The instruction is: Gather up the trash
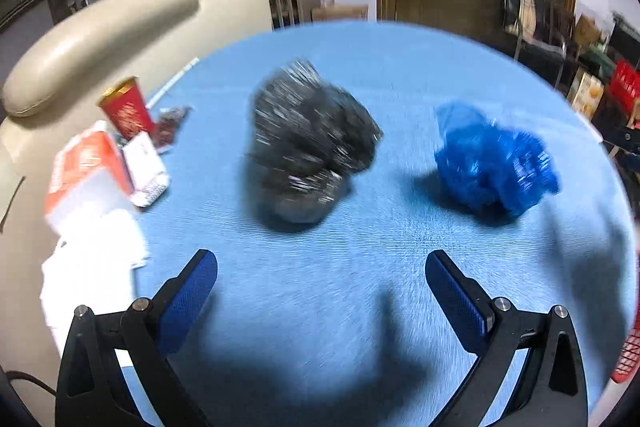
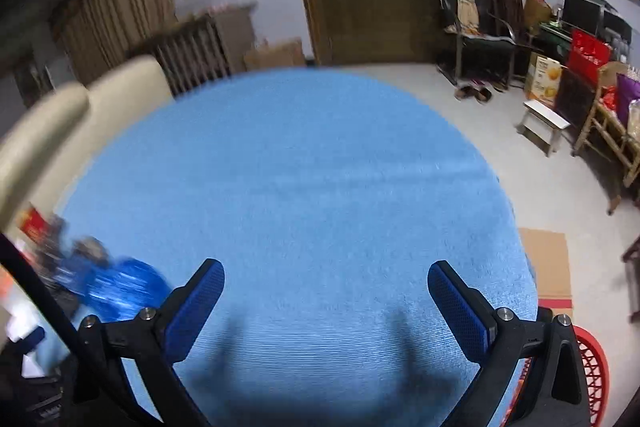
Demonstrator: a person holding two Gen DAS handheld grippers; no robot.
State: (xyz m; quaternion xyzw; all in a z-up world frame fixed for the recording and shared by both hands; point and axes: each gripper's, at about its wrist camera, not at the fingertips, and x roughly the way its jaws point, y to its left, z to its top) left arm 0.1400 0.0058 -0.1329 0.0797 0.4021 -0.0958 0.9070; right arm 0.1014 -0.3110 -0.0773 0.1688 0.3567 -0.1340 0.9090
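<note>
In the left wrist view a crumpled black plastic bag (image 1: 310,143) and a crumpled blue plastic bag (image 1: 494,161) lie on the round table with a blue cloth (image 1: 360,267). My left gripper (image 1: 322,263) is open and empty, just short of the black bag. In the right wrist view my right gripper (image 2: 326,273) is open and empty over bare blue cloth (image 2: 312,167). The blue bag (image 2: 120,287) shows blurred at its lower left, beside the left finger.
At the table's left edge stand a red paper cup (image 1: 126,111), an orange and white box (image 1: 88,175), a small carton (image 1: 146,169) and white papers (image 1: 96,267). A cream sofa (image 1: 100,39) lies behind. A red basket (image 2: 592,367) sits below the table's right edge.
</note>
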